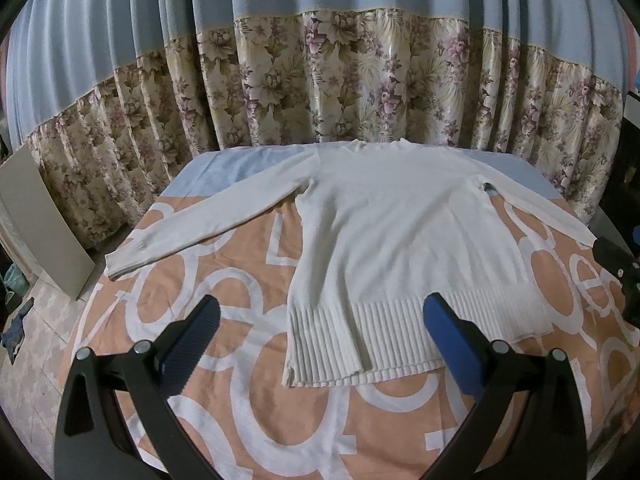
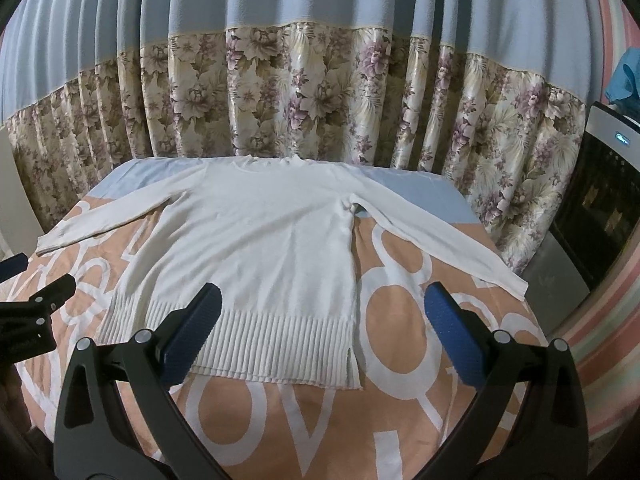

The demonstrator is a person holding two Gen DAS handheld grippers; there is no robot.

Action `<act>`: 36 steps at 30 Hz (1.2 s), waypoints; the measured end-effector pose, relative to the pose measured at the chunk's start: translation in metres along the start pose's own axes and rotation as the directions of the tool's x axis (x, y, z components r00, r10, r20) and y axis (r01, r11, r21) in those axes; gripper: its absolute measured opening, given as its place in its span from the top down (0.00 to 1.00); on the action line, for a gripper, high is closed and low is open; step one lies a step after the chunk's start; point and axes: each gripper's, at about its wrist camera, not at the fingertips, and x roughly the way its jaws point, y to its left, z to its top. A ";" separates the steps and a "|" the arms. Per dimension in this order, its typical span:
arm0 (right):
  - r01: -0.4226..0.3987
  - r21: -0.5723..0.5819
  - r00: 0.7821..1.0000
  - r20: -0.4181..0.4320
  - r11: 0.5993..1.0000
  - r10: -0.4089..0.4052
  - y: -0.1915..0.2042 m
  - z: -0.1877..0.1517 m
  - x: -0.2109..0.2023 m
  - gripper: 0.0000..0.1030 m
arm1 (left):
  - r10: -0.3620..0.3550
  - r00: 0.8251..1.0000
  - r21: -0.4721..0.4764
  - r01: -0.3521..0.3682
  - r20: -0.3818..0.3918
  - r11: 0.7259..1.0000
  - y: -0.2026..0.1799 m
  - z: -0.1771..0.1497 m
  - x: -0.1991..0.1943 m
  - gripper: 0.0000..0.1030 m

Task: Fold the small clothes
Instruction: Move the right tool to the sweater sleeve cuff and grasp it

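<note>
A white long-sleeved knit sweater (image 1: 392,232) lies flat on the orange-and-white patterned table cover (image 1: 256,420), neck far, ribbed hem near, both sleeves spread out. It also shows in the right wrist view (image 2: 260,240). My left gripper (image 1: 320,332) is open and empty, hovering above the hem's left corner. My right gripper (image 2: 322,316) is open and empty, hovering above the hem's right corner. The right gripper shows at the right edge of the left wrist view (image 1: 624,276), and the left gripper at the left edge of the right wrist view (image 2: 28,300).
A blue and floral curtain (image 1: 320,80) hangs right behind the table. A grey board (image 1: 36,220) leans at the left by the tiled floor. A dark appliance (image 2: 600,200) stands at the right of the table.
</note>
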 end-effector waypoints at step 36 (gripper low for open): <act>0.202 0.058 0.975 -0.109 0.978 -0.195 -0.303 -0.030 0.159 0.03 | -0.074 0.997 0.050 0.075 -0.033 0.996 -0.153 0.049 0.133 0.02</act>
